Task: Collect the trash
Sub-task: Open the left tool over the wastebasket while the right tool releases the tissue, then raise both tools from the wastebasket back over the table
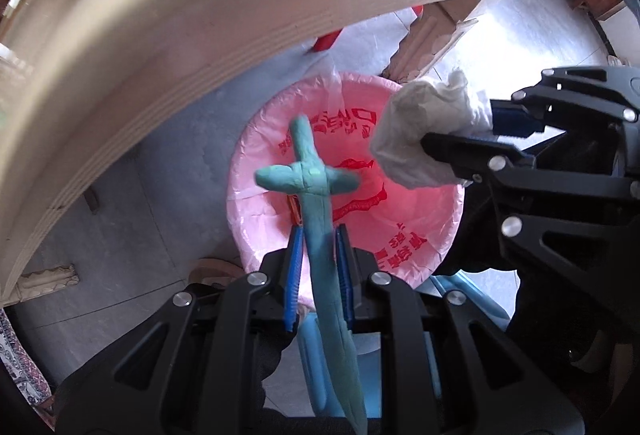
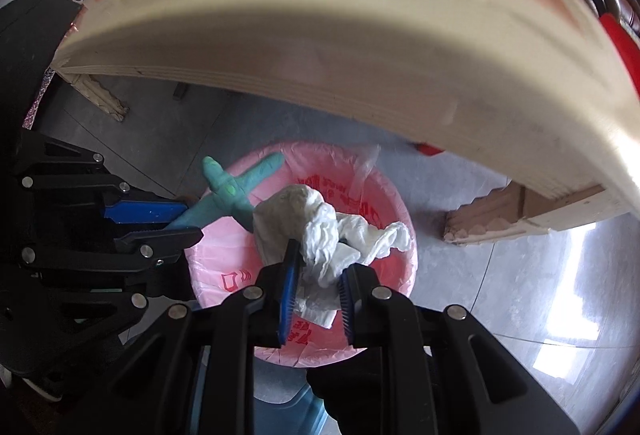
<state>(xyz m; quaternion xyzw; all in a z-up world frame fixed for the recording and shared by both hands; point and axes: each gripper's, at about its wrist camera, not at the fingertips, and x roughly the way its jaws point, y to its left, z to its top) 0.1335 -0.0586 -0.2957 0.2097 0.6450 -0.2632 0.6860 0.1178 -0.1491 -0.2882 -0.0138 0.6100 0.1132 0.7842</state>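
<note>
A soft teal clay cross [image 1: 308, 179], pliable and best gripped by its long stem, is being pinched by the left gripper [image 1: 318, 267] over the pink-lined bin [image 1: 248, 219], while the right gripper [image 2: 316, 285] is squeezing a light crumpled tissue [image 2: 320, 231] beside it

Both wrist cameras look steeply down along their tongs, close above the pink-lined bin [image 1: 432, 219] [image 2: 394, 219] beside the tabletop [image 1: 168, 47] [image 2: 360, 47] edge. They share bin, floor and, blurrily, that edge.

bin [image 1: 256, 195] mouth open below | table edge [image 1: 168, 47] overhangs its far rim
</note>
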